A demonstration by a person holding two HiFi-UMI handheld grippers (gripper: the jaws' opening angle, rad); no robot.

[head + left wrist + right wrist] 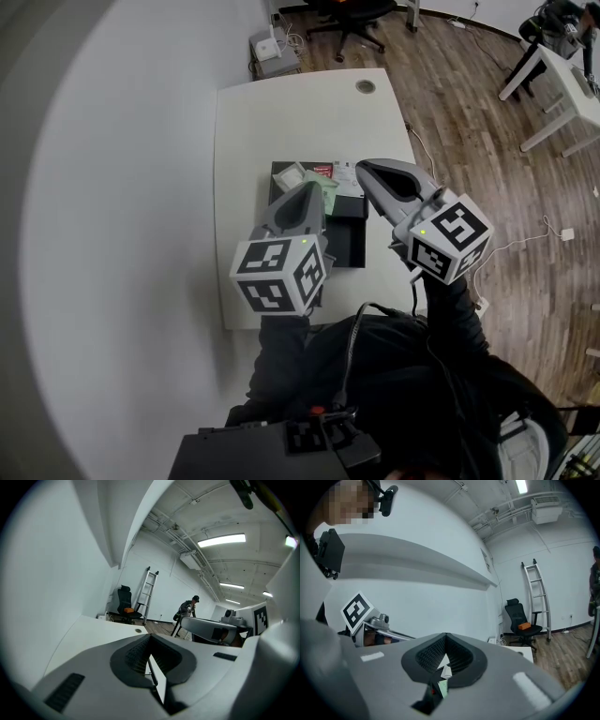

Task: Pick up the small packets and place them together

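Note:
Several small packets lie in and by a black tray point(347, 246) on the white table point(253, 122): a white packet point(290, 175), a red one point(321, 172), a green one point(327, 192). My left gripper point(307, 193) hangs above the tray's left part, jaws shut, nothing in them. My right gripper point(367, 170) hovers over the tray's right end, also shut and empty. Both grippers point level rather than down: the left gripper view shows the closed left gripper point(150, 637) against the room, and the right gripper view shows the closed right gripper point(446, 637) with a white packet point(446, 671) glimpsed below.
The table has a round cable hole point(365, 86) near its far edge. An office chair point(349, 19) and a white box point(272, 52) stand beyond it. Another white table point(562, 84) is at far right. A person point(187, 609) and a ladder point(146, 595) are in the background.

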